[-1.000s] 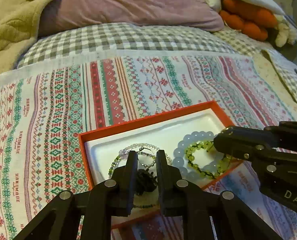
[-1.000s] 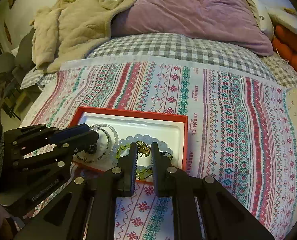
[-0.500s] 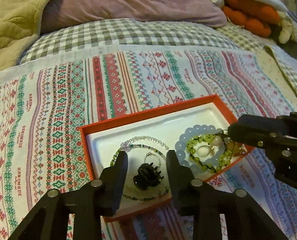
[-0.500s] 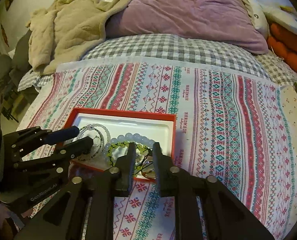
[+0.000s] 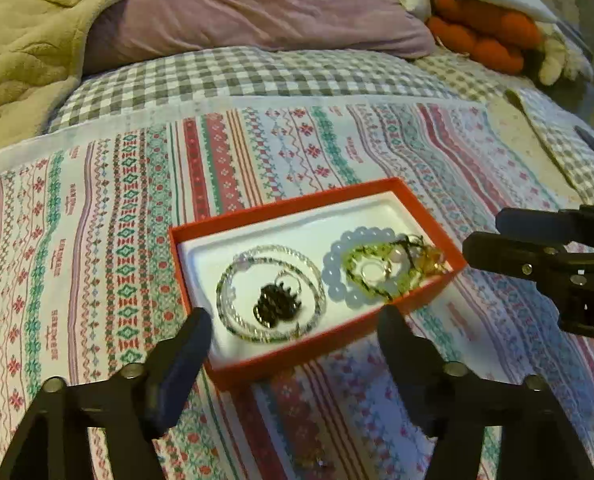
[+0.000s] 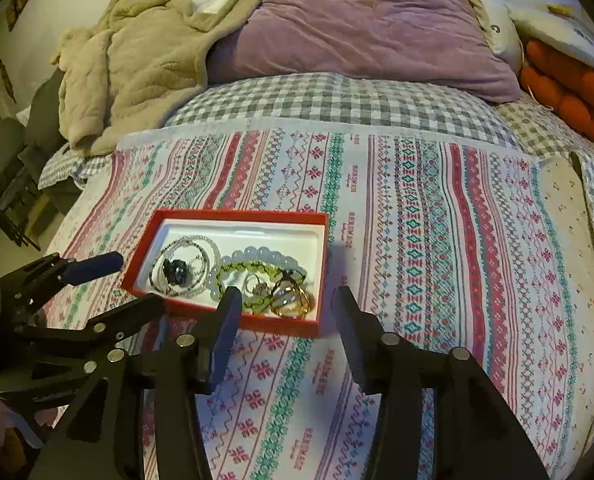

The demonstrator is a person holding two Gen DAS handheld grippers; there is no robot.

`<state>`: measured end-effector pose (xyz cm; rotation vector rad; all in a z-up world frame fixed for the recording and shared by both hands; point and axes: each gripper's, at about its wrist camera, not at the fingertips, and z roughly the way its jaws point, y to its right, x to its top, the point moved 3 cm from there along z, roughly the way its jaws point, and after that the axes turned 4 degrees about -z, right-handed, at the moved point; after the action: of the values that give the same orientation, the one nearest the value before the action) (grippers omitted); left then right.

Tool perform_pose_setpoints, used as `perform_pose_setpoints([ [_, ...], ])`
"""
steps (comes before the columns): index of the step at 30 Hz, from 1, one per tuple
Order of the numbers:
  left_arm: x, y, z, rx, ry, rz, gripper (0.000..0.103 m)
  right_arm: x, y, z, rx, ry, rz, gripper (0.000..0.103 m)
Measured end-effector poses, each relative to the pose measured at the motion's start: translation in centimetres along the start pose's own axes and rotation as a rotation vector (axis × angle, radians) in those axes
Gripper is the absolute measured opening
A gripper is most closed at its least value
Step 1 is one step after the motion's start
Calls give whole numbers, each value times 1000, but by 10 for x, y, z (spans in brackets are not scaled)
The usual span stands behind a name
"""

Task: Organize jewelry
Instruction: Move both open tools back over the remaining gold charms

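Several light, slippery bead bracelets (image 5: 361,268) in red box (image 5: 257,364): pinch strands; both hand-held grippers (image 5: 293,320) (image 6: 287,300) just opened, empty.

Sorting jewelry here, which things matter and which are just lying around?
For the job:
red box
pale bead bracelet
green bead bracelet
black hair clip

Lying about:
purple pillow
beige blanket
orange plush toy

"HANDMADE" printed repeatedly on striped cloth (image 6: 417,216)

Glossy beaded bracelets (image 5: 361,268) lie in a matt red cardboard box (image 5: 317,354) on woven cloth (image 5: 97,216).
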<state>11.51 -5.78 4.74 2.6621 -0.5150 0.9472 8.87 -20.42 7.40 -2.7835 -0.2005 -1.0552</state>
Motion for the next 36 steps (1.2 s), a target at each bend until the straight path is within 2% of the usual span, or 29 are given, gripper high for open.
perform_pose_setpoints([
  [5,-9,1,-8,9,-7,8,86,-9,-2,-8,-5,-11,5,63],
  [14,-31,-5,-15,42,-47,-6,93,-30,-10,-16,-12,-46,-13,66],
  [20,-46,-7,-18,61,-75,2,94,-46,-12,-16,-26,-82,-15,69],
  [36,-92,-12,-14,85,-172,41,96,-88,-20,-3,-53,-177,-66,70],
])
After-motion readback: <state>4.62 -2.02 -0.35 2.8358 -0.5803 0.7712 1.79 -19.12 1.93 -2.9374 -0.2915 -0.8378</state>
